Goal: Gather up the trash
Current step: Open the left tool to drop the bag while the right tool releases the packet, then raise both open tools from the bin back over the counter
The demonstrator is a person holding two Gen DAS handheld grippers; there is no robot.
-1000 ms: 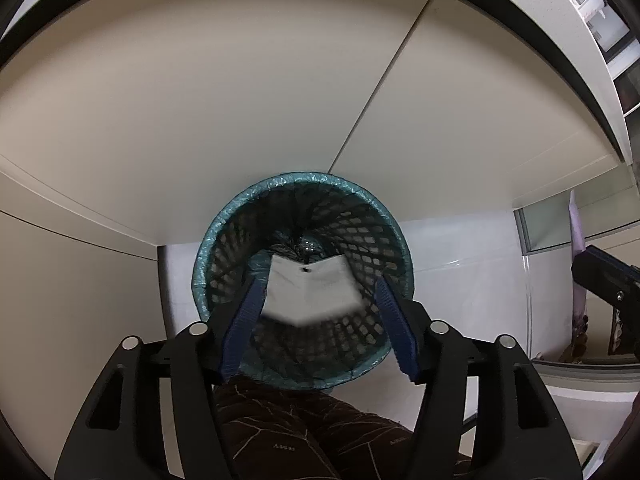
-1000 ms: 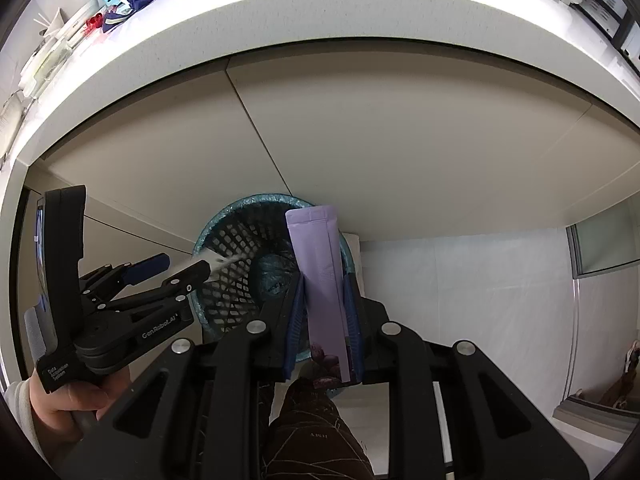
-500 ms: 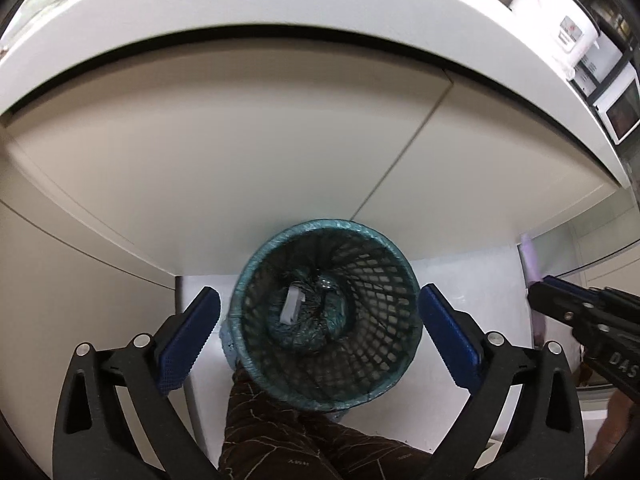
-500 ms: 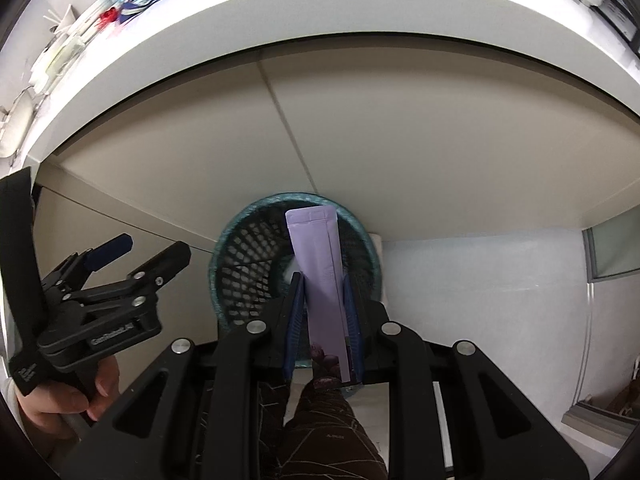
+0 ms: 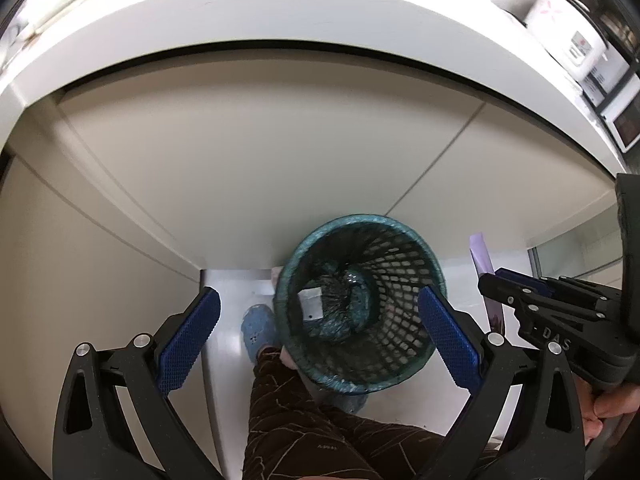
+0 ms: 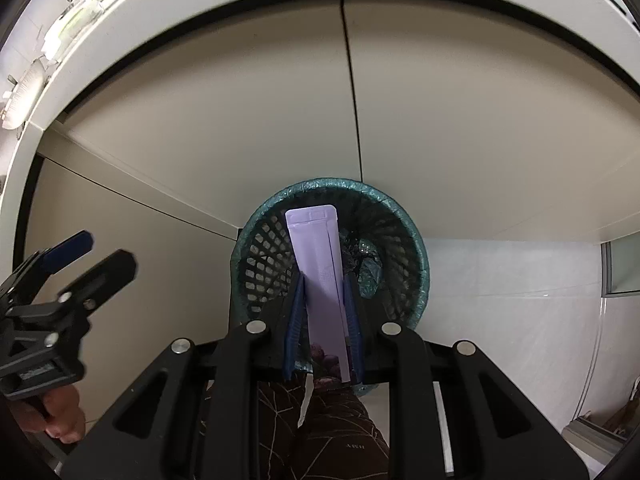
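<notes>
A black mesh waste basket with a teal liner stands on the floor below the cabinets; it also shows in the right wrist view. A white paper scrap lies inside it. My left gripper is open and empty, high above the basket. My right gripper is shut on a long purple sachet, held upright above the basket mouth. The sachet's top also shows at the right of the left wrist view.
Beige cabinet doors stand behind the basket under a white counter. A rice cooker and small items sit on the counter. The person's leg and blue slipper are beside the basket on the white tile floor.
The white scrap left my left gripper and dropped into the basket. The left gripper opened wide and rose up and left. The right gripper moved over the basket with the sachet.
</notes>
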